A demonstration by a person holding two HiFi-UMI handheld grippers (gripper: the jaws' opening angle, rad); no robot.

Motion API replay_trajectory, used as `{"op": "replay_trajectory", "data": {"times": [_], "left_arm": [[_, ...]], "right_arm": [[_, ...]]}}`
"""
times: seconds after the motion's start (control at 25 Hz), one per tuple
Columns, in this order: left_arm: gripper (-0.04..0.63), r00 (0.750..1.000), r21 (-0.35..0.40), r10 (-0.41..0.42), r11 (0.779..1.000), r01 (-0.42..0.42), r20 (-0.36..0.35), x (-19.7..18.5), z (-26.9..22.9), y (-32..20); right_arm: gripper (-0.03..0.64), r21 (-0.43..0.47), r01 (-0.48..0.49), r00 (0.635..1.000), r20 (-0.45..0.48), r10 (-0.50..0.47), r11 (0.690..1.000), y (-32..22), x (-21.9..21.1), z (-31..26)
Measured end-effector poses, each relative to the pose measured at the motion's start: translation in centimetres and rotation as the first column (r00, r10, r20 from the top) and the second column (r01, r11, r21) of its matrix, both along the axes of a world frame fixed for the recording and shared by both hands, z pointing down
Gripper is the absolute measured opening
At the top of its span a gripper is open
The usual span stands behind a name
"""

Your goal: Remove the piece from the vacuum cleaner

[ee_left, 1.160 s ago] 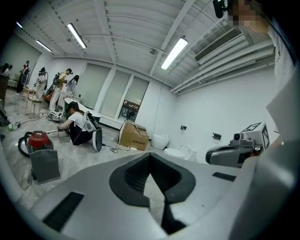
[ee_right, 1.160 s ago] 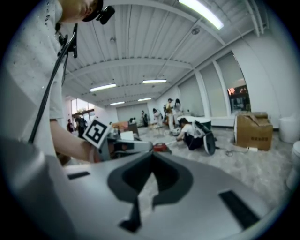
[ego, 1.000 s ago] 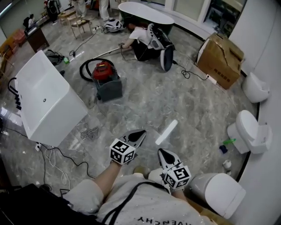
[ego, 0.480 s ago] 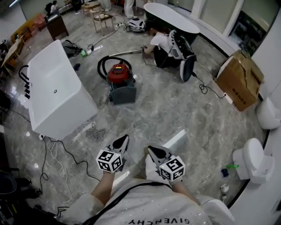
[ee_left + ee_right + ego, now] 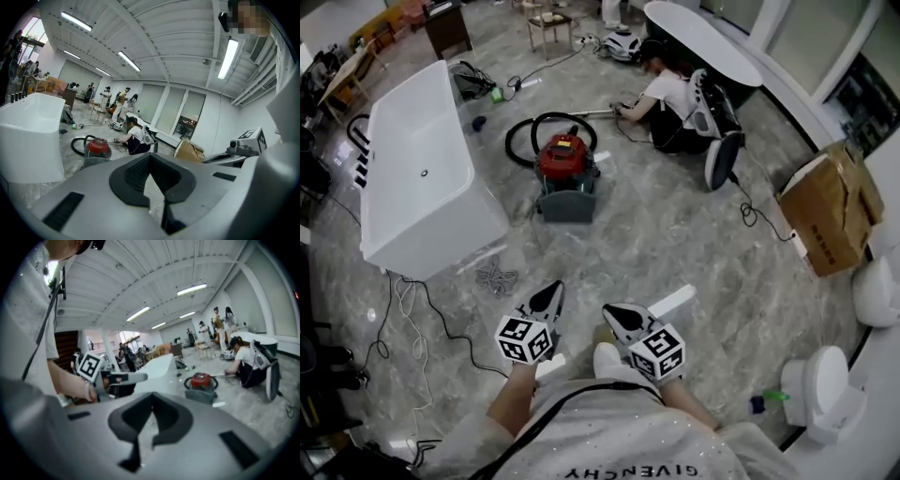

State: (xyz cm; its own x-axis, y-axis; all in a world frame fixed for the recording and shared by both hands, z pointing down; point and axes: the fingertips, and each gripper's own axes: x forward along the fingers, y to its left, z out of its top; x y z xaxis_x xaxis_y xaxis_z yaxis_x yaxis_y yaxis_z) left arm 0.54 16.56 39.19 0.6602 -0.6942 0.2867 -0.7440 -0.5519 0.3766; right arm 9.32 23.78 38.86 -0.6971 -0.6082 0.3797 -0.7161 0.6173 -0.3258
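While the person stands on the gray floor, the left gripper and the right gripper are both closed tight with nothing in them. The red vacuum sits far ahead, just right of the white tub.

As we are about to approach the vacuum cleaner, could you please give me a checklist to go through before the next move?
1. The left tool is empty: ok, nothing is between its jaws.
2. The right tool is empty: ok.
3. Jaws are ready to grasp: not ok, both are shut.
4. The vacuum cleaner is in view: ok, it stands on the floor ahead.
5. It is within reach: not ok, it is well apart from both tools.
6. The way is free of snags: not ok, a cable tangle lies near the path.
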Motion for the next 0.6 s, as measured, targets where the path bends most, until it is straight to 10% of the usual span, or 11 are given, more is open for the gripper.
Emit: {"op": "replay_trajectory", "data": {"times": [0.6], "left_arm": [[0.020, 0.989, -0.024, -0.140, 0.990, 0.141, 0.053, -1.8, 1.0, -4.6]], "right_arm": [[0.012, 0.019, 0.293, 0.955, 0.040, -0.293, 0.956, -6.1, -2.8, 1.2]]}}
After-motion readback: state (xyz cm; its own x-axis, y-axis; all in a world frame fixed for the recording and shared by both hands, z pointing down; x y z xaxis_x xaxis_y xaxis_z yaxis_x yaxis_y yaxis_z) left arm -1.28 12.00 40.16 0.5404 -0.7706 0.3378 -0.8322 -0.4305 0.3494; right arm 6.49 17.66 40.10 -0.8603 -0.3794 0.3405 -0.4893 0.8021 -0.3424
